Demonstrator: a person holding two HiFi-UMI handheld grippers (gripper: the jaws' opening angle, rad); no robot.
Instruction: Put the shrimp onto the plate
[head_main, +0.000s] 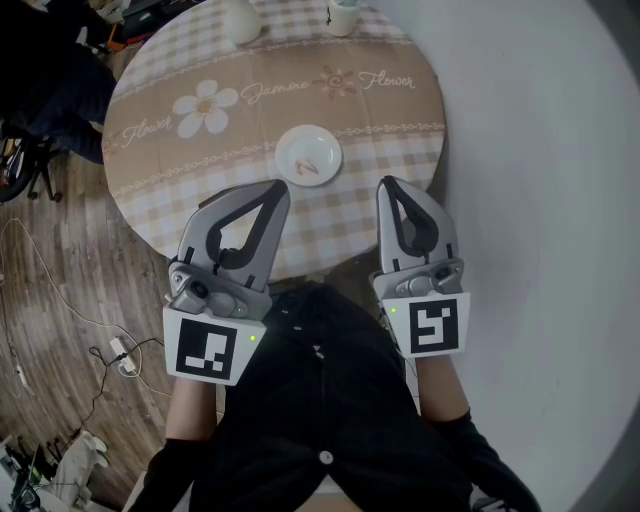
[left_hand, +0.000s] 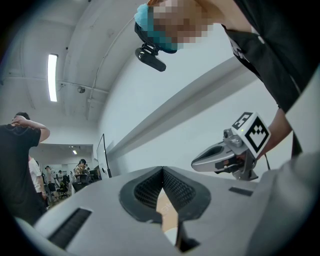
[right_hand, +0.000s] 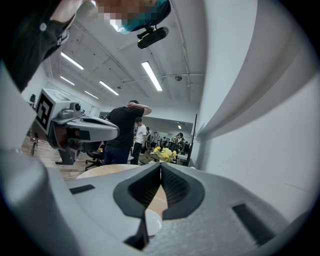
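The small pinkish shrimp (head_main: 312, 166) is lying on the round white plate (head_main: 293, 146) at the frame's centre, on the beige checked tablecloth (head_main: 380, 130). The left gripper (head_main: 279, 190) and right gripper (head_main: 388, 184) are hovering just below the plate, each with its jaws pressed together and gripping nothing.

The person holds both grippers level and side by side, close in front of the torso, jaws pointing forward over the near edge of the round table (head_main: 390, 150). The left gripper (head_main: 279, 191) has its jaws pressed tip to tip with nothing between them, and so does the right gripper (head_main: 388, 186). Both marker cubes face upward, and the left forearm (head_main: 190, 425) is bare.
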